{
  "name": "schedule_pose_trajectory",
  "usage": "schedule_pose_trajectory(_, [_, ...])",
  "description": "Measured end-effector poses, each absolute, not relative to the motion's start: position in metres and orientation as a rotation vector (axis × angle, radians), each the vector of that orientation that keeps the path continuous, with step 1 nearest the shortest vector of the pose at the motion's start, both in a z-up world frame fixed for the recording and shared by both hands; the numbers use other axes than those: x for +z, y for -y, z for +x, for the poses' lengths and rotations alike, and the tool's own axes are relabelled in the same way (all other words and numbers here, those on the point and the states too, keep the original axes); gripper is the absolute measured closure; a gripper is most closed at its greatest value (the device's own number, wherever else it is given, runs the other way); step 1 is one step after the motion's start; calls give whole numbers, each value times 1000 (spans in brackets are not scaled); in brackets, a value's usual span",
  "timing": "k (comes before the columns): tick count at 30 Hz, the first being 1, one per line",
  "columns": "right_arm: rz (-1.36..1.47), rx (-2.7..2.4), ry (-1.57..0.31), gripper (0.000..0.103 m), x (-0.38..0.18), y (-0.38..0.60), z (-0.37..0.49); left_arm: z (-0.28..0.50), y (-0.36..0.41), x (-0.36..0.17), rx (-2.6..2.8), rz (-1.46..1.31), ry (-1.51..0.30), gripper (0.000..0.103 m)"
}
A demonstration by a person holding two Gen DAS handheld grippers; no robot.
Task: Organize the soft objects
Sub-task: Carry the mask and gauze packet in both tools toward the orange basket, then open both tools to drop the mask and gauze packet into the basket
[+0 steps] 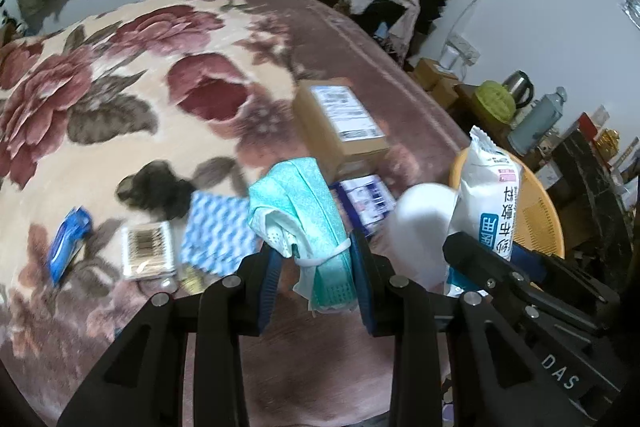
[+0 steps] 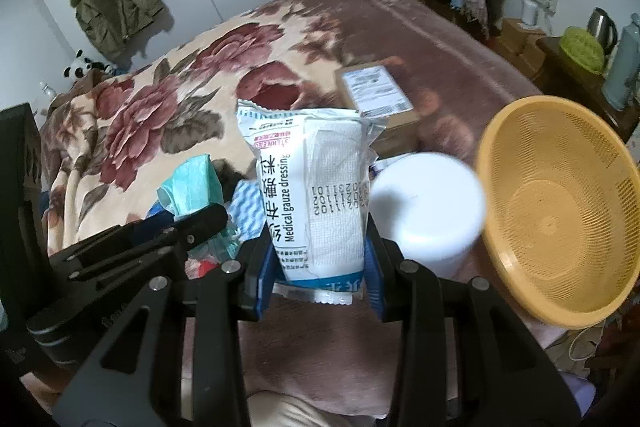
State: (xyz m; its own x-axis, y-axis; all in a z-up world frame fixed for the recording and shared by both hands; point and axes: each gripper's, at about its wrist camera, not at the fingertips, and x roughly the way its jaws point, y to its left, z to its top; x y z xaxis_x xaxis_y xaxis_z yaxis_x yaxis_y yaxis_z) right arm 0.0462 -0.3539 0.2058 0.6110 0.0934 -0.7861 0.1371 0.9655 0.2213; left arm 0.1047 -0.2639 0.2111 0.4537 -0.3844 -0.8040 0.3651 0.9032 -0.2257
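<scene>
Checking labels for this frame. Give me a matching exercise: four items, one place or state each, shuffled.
Items:
1. masks
2. gauze pack
3. basket
4. box

Places or states:
A. flat on the blanket, label up
B. between the left gripper fingers
C. empty, tilted
D. between the right gripper fingers

Pairs: 1-B, 2-D, 3-C, 4-A

Dim, cool indoor light; motion blur, heavy fisheye distortion, dark corners.

On the bed (image 1: 160, 99), the cardboard box (image 1: 340, 123) lies behind the small printed box (image 1: 366, 203). The basket (image 2: 560, 211) sits right of the white roll (image 2: 428, 211); the cotton swab box (image 1: 148, 251) lies left of the patterned cloth (image 1: 216, 231).
</scene>
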Motion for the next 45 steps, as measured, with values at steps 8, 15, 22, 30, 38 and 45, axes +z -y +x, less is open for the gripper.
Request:
schedule_pose_trajectory(8, [311, -143, -870, 65, 223, 413, 37, 100, 331, 229, -558, 32, -967, 69])
schedule_pose_trajectory(15, [347, -246, -854, 65, 228, 461, 24, 91, 390, 236, -651, 87, -953, 69])
schedule_pose_trajectory(22, [370, -326, -858, 65, 227, 497, 8, 79, 443, 237, -733, 120, -968, 69])
schedule_pose_trajectory(30, [414, -394, -860, 64, 221, 530, -4, 71, 492, 225, -808, 145, -1006, 69])
schedule_pose_trajectory(38, [449, -478, -896, 47, 207, 555, -8, 71, 508, 206, -759, 191, -982, 17])
schedule_pose_trajectory(45, [472, -514, -899, 17, 200, 562, -18, 80, 486, 208, -728, 159, -1004, 1])
